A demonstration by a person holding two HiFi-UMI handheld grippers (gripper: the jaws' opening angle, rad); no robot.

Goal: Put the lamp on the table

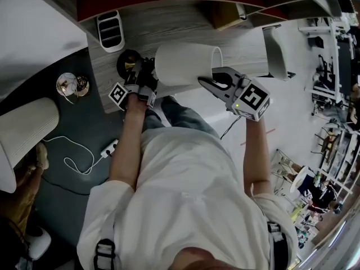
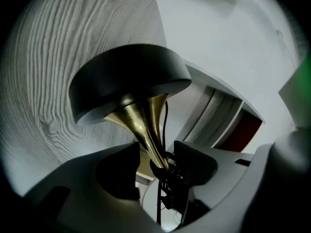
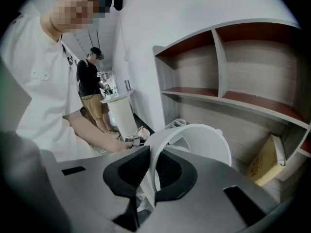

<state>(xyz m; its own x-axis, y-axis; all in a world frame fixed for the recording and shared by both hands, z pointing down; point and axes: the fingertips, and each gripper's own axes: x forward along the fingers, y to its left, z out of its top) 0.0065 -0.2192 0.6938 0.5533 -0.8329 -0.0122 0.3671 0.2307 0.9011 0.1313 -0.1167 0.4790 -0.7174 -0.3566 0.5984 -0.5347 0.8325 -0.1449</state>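
Note:
The lamp lies on its side over the grey wood table (image 1: pixel 180 24). Its white shade (image 1: pixel 183 63) points right and its black round base (image 1: pixel 128 62) points left. My right gripper (image 1: pixel 216 83) is shut on the shade's rim; in the right gripper view the thin white rim (image 3: pixel 209 140) is pinched between the dark pads (image 3: pixel 129 166). My left gripper (image 1: pixel 138 83) is at the base end. In the left gripper view the brass stem (image 2: pixel 141 125) and a black cord run between the jaws of the left gripper (image 2: pixel 156 152). These stand open, and the black base (image 2: pixel 126 84) fills the space ahead.
A white ribbed object (image 1: pixel 110 30) stands on the table's left end. Shelves with a cardboard box (image 1: pixel 228 16) rise behind. A second white shade (image 1: pixel 28 131), a glass and brass piece (image 1: pixel 72 85) and a white power strip (image 1: pixel 109 147) lie on the dark floor at left. Another person (image 3: pixel 92 86) stands beyond.

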